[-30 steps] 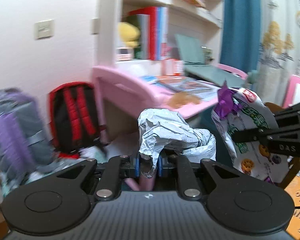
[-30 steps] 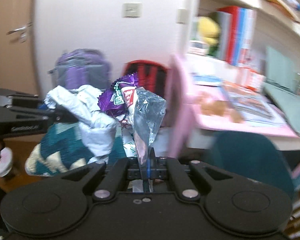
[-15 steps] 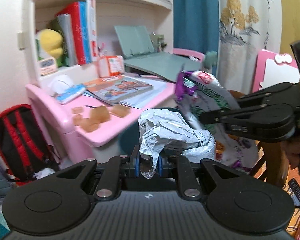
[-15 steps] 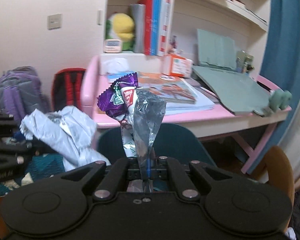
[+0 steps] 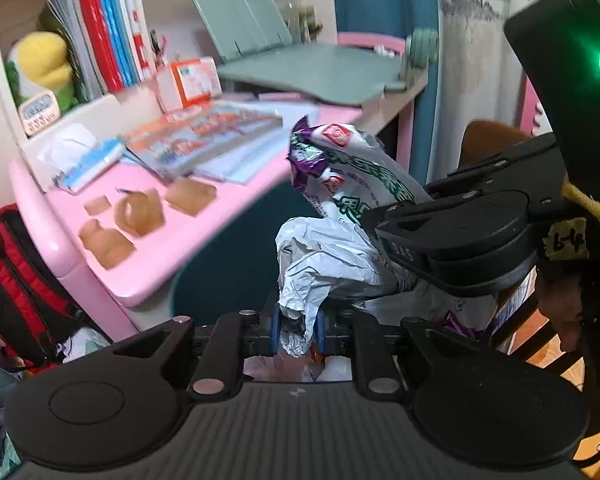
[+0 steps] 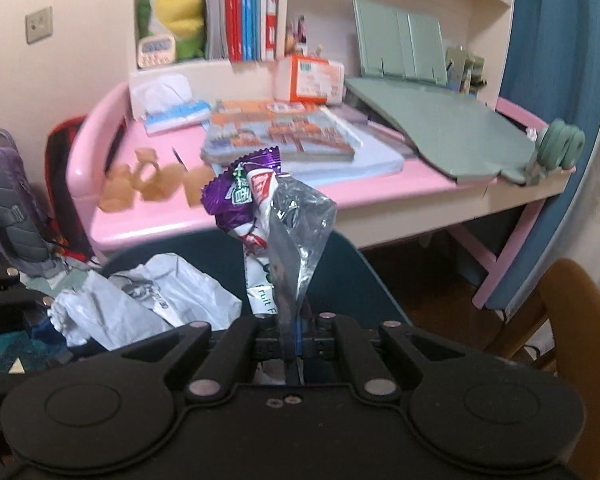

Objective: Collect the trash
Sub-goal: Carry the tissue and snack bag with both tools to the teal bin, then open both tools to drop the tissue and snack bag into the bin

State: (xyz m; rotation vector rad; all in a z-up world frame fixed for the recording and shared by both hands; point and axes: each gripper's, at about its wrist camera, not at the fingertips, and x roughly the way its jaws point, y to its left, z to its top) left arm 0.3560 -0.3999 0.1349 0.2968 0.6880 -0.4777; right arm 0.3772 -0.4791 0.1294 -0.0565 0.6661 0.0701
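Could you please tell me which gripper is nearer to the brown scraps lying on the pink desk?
Left. The left gripper, shut on crumpled grey plastic, is beside the right gripper, on the side of the brown scraps; the right, holding snack wrappers, sits farther along the pink desk.

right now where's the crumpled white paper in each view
Left wrist: crumpled white paper sits centre, just above the bottom, pinched in the left hand-held gripper.
Right wrist: same paper at lower left, beside the snack wrapper.
Shared landmark: the pink desk.
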